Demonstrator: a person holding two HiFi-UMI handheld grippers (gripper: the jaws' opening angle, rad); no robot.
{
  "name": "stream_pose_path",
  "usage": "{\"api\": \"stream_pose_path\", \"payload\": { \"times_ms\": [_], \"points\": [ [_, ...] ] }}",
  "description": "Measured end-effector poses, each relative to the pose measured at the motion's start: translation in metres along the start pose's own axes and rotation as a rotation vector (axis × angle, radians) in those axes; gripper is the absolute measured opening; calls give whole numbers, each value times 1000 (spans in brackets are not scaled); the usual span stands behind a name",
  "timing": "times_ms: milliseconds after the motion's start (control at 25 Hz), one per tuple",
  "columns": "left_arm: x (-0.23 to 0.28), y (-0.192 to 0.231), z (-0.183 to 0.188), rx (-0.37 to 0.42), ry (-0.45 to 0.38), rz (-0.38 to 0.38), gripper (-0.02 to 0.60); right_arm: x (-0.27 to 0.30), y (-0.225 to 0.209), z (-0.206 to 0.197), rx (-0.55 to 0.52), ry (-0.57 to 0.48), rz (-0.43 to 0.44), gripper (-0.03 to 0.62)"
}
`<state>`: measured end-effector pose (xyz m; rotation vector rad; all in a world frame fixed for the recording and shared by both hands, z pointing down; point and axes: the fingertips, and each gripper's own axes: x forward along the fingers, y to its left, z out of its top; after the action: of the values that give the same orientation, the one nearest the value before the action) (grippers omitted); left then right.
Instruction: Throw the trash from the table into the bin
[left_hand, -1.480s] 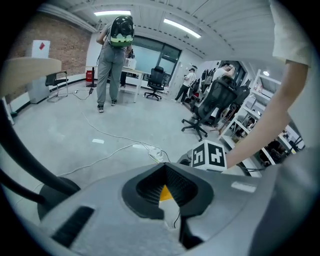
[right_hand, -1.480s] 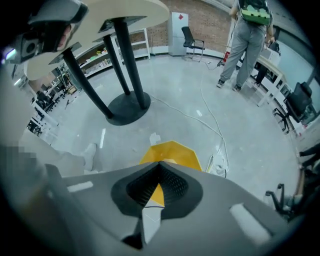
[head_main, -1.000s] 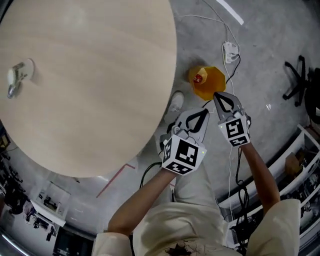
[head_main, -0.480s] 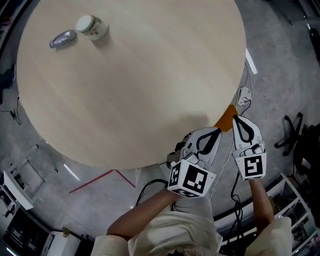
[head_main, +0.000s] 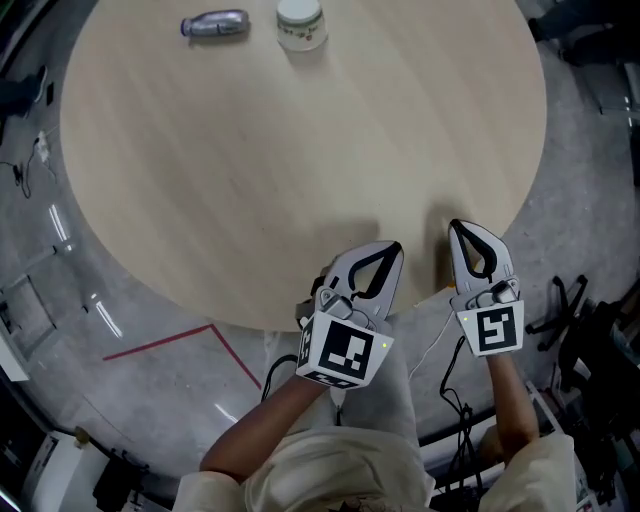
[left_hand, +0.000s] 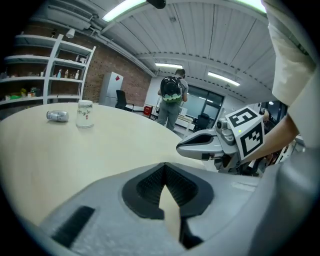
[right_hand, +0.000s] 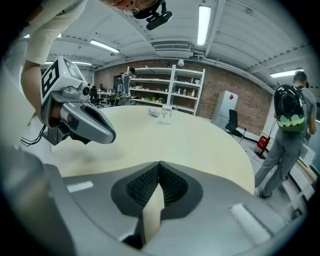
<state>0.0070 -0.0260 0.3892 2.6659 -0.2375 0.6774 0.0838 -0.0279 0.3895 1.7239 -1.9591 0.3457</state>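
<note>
Round pale table (head_main: 300, 180): silver bottle (head_main: 215, 26) flat, white-lidded jar (head_main: 301, 24) upright.

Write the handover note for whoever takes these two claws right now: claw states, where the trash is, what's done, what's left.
Claws: the left claw is shut and empty, over the near edge of the table. The right claw is also shut and empty, beside it over the same edge.
Trash: a silver bottle lies on its side and a clear lidded cup stands upright. They are close together at the table's far side, well away from both claws.
Bin: not in view.
Done: nothing these views can confirm.
Left: grasp each item, carry it to the bin and drop it in.
</note>
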Motion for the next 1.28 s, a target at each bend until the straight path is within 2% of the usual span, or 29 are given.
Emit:
{"api": "stream_pose_path", "payload": {
  "times_ms": [280, 560, 680, 1000, 1200, 1280],
  "points": [
    [-35, 44, 4, -80, -46, 62, 5, 44, 37, 42, -39, -25, 65, 6],
    [-63, 81, 10, -103, -71, 108, 5, 80, 56, 76, -66, -40, 86, 6],
    [-72, 96, 12, -113, -75, 128, 5, 93, 54, 75, -46, 2, 74, 6],
    [-100, 140, 22, -119, -90, 171, 5, 146, 42, 111, 32, -50, -3, 12],
    [-107, 148, 21, -126, -86, 165, 5, 184, 37, 139, 63, -93, -8, 239],
    [-107, 151, 20, -136, -92, 162, 5, 200, 30, 148, 79, -104, -22, 263]
  ]
}}
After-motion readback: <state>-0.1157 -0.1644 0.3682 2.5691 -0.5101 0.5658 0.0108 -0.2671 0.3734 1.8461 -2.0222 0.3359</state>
